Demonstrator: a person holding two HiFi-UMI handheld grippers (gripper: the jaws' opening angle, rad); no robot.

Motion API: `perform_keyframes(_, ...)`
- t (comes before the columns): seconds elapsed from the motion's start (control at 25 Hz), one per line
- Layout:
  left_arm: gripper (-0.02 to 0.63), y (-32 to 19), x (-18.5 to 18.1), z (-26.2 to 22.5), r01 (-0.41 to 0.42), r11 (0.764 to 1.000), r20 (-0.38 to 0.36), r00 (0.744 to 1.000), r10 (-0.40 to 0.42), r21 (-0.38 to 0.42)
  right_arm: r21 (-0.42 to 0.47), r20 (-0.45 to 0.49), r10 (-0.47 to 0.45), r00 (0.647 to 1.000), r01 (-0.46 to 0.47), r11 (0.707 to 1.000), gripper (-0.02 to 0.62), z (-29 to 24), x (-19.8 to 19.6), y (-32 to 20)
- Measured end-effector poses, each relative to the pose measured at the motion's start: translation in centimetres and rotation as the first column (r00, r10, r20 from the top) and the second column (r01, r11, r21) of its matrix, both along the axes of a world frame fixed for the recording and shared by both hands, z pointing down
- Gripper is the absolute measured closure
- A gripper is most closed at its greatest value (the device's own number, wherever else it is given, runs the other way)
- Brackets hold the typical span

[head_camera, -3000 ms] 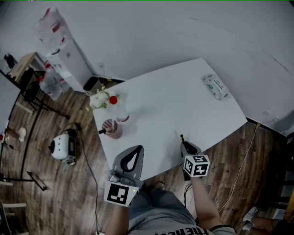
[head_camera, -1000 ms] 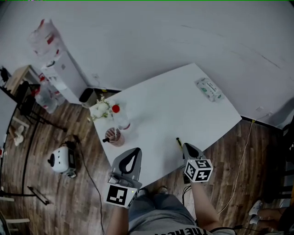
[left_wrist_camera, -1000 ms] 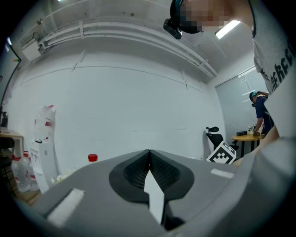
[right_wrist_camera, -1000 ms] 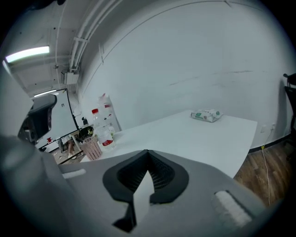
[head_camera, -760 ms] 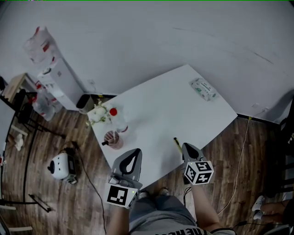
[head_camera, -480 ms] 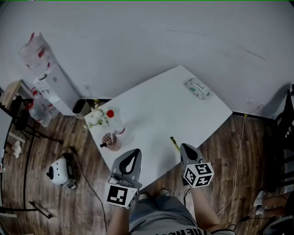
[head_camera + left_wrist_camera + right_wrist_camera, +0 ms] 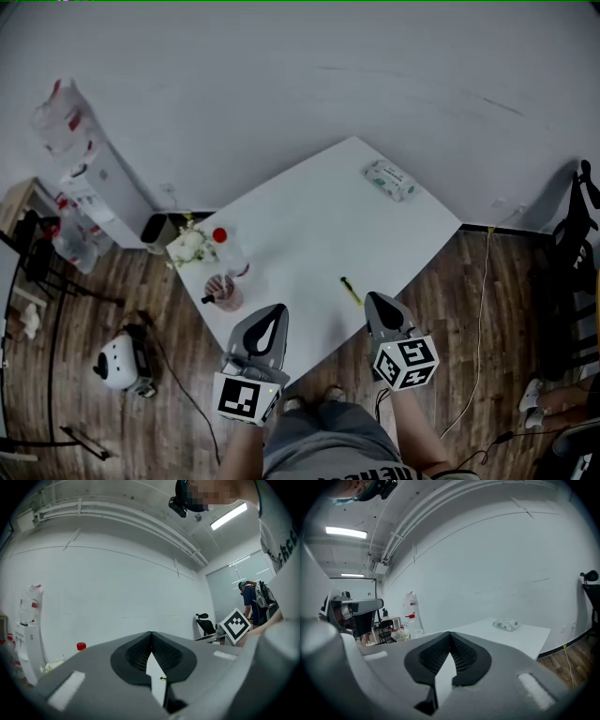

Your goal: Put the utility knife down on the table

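Utility knife (image 7: 351, 292): it lies flat on the white table (image 7: 319, 211), close to the near edge. It is just ahead of your right gripper (image 7: 376, 299) and not touching it.
Right gripper: the jaws are closed together with nothing between them. The tip is at the near edge of the table.
Left gripper (image 7: 276, 308): the jaws are also together and empty, at the near corner.
Open room: the middle of the table is bare. A wipes pack (image 7: 389, 180) lies by the far corner. A cup (image 7: 223, 292) and flowers (image 7: 190, 247) stand along the left edge.
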State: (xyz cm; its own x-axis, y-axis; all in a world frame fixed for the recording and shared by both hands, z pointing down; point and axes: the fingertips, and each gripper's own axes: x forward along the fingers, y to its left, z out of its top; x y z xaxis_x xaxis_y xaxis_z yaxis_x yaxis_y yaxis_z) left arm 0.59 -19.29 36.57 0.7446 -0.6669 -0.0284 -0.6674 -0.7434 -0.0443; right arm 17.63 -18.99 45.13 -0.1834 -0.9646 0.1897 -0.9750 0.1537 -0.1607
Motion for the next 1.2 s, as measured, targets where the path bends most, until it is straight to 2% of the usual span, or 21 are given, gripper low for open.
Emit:
perform_keyframes(0.4,0.595,1.0,0.4,-0.5,-0.036,0.999,-0.005,0.999,0.036,0.018,0.107,-0.028,0.001,1.0,0.002,0.994,0.594,-3.2,-0.6,2.2)
perform_keyframes(1.2,0.595,2.7,0.4,-1.2,-0.093,0.995,-0.01,0.996,0.094,0.043,0.221,-0.02,0.074,0.997,-0.068,0.973,0.595,-6.2,-1.0,6.1)
